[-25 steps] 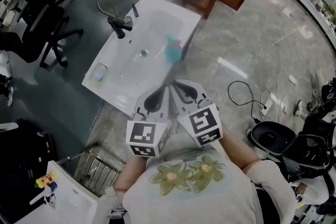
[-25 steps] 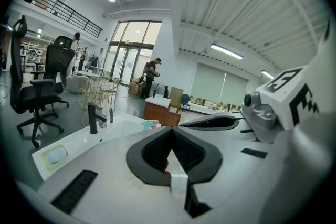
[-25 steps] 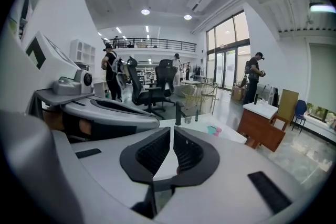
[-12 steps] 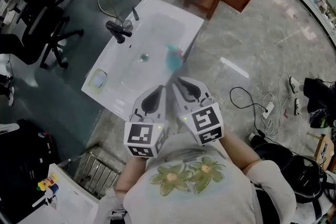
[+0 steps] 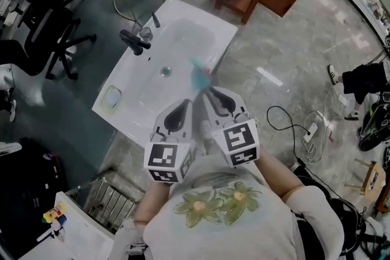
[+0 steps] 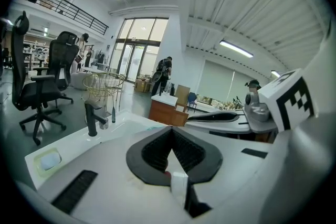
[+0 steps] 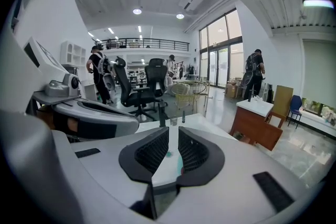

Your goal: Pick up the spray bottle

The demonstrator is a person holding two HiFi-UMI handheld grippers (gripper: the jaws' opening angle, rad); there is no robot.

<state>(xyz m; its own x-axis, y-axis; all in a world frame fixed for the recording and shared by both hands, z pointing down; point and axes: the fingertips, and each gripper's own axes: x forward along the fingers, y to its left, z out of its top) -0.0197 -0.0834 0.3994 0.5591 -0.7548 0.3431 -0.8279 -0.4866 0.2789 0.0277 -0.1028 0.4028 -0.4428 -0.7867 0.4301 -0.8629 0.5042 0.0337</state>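
Holding both tools close in front of my chest, I have the left fingers (image 6: 157, 152) pressed together at their tips with nothing between them. The right fingers (image 7: 191, 152) are just starting to part, showing only a narrow slit that is also empty.

The spray bottle (image 5: 199, 73) stands ahead of me, a little beyond the right fingertips and slightly to their left. It is upright on the white basin (image 5: 122, 91), close to the edge nearest my right side. Through the slit of the right fingers I catch a sliver of its teal body, so that side is roughly lined up with it. The black faucet (image 5: 134, 41) is farther ahead and off to the left of both sets of fingers, well apart from the bottle.

The bottle is blurred from my head, so I cannot make out its trigger or how full it is. I judge it to be thin plastic, light, smooth and somewhat slippery, and top-heavy enough to tip if nudged. The body may give a little under a hard squeeze. I would open the right fingers much wider and close them across the body just under the spray head, where the shoulder can stop it sliding down.
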